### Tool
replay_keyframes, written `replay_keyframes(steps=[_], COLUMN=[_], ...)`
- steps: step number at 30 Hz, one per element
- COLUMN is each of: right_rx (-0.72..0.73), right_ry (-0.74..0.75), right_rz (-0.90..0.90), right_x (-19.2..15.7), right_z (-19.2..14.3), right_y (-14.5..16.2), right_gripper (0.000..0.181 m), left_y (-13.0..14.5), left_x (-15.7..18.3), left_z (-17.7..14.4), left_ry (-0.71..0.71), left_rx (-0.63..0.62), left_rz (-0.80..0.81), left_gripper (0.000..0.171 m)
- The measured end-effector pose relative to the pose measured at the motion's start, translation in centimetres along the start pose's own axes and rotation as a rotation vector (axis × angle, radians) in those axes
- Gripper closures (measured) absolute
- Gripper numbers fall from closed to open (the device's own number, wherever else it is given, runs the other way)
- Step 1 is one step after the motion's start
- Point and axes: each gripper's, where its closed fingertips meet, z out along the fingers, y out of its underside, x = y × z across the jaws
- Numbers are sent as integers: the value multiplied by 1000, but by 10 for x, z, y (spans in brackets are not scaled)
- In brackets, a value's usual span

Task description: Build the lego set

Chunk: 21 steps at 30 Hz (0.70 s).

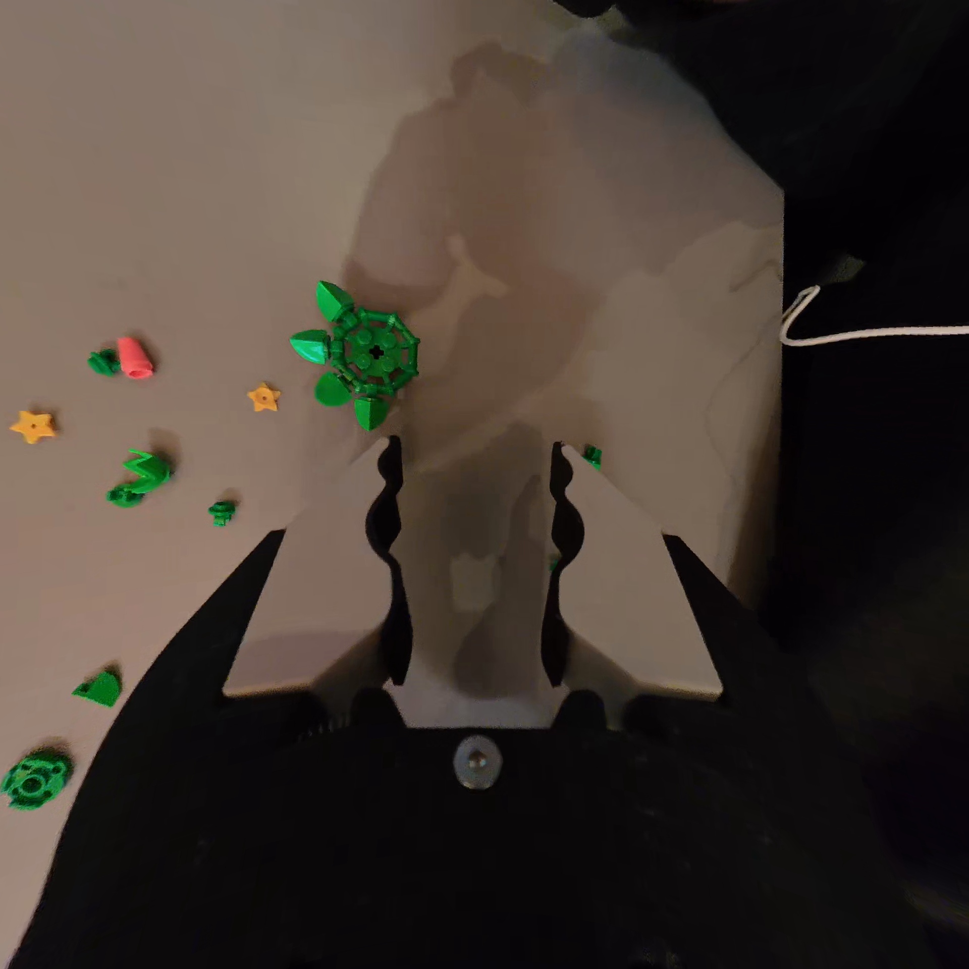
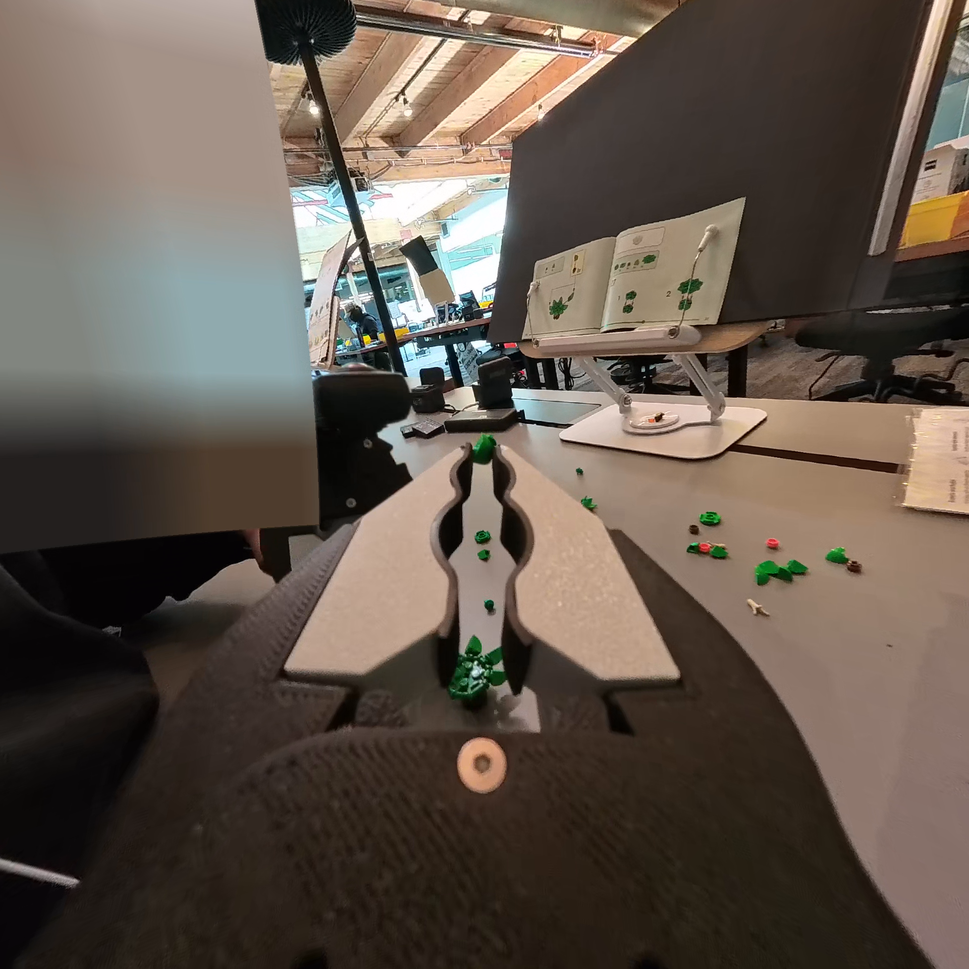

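Hovering left claw: spread wide, empty, above the tabletop.
Right claw: pinching a small green leaf piece at its tips.
Green wheel assembly: flat on tabletop, just beyond left claw.
Loose pieces: scattered leftward.

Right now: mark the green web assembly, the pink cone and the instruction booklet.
green web assembly [image 1: 375, 352], left wrist view, on its centre hub.
pink cone [image 1: 134, 357], left wrist view, mid-body.
instruction booklet [image 2: 655, 278], right wrist view, right page.

Grey table, dark partition, timber-beamed ceiling, black office chair
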Motion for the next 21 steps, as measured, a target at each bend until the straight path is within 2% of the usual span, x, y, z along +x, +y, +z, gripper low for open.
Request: replay_keyframes(steps=[4, 8, 13, 18, 21], right_rx=[-6, -2, -8, -14, -47], right_ry=[-2, -1, -4, -5, -3], right_rz=[19, 34, 32, 58, 75], right_x=[2, 3, 2, 4, 6], right_z=[0, 0, 0, 0, 1], right_y=[2, 1, 2, 4, 10], right_gripper=[176, 176, 176, 176, 176], left_y=[-9, -20, -27, -28, -29], left_x=[-20, -31, -39, -27, -26], left_z=[-6, -12, -23, -13, -1], left_ry=[-92, -207, -471, -605, -610], left_rx=[62, 138, 216, 171, 121], left_rz=[-25, 7, 231, 444, 486], left_gripper=[119, 136, 141, 152, 150])
